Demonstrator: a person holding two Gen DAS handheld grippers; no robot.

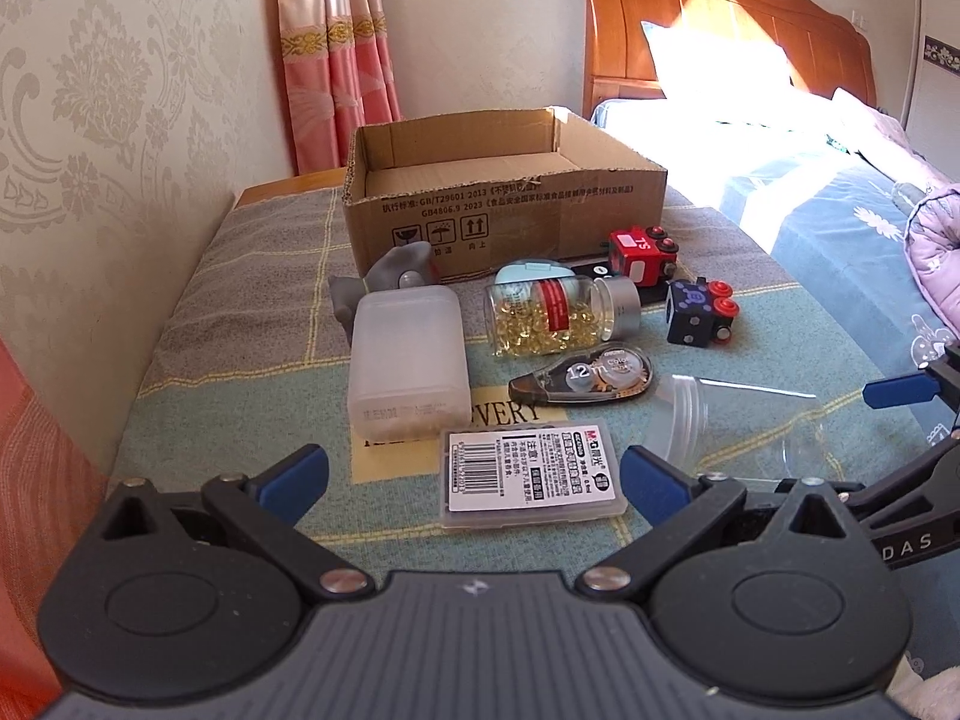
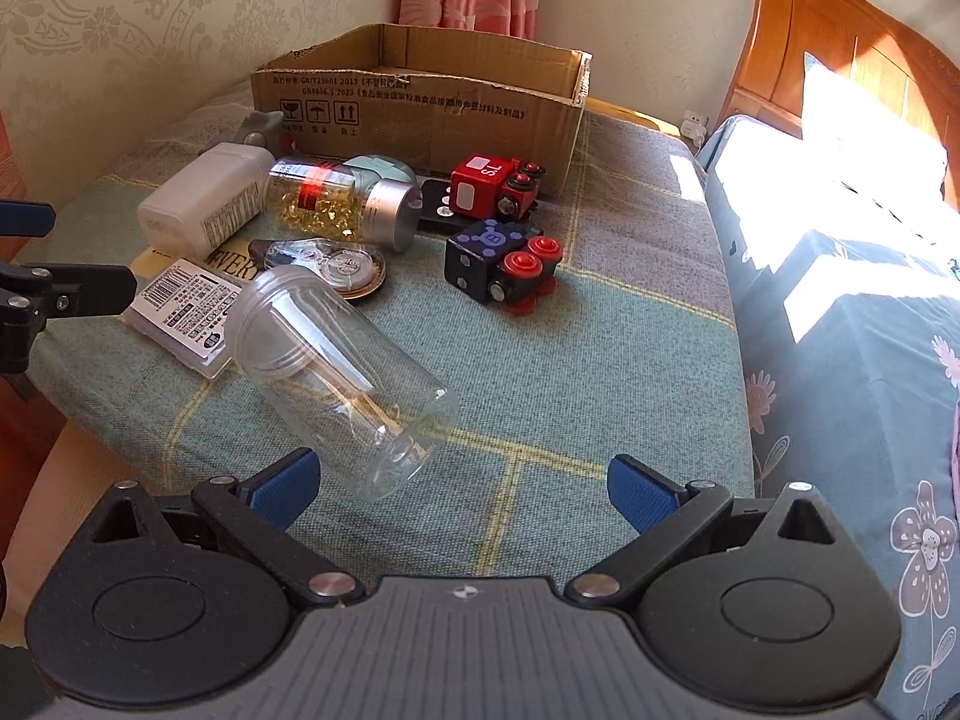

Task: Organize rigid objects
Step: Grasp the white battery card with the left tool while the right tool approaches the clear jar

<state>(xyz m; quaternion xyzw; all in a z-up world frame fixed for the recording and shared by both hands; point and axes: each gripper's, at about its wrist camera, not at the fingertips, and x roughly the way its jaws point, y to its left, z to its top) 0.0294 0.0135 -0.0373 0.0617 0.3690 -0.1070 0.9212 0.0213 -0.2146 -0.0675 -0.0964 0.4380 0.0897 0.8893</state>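
1. Rigid objects lie scattered on a checked cloth point(image 1: 240, 300) in front of an open cardboard box point(image 1: 504, 204), which stands at the far edge.
2. Nearest the left gripper point(image 1: 474, 474) lies a flat clear case point(image 1: 531, 477) with a barcode label; its jaws are spread wide, with nothing between them.
3. Beyond the case are a white plastic container point(image 1: 408, 354), a capsule bottle point(image 1: 558, 312) on its side, and a correction tape point(image 1: 582, 378).
4. Just ahead of the right gripper point(image 2: 462, 480), a clear empty jar point(image 2: 336, 372) lies on its side; those jaws are also wide and empty.
5. Close to the box sit a red toy train point(image 2: 492, 186) and a dark blue toy train point(image 2: 498, 264).
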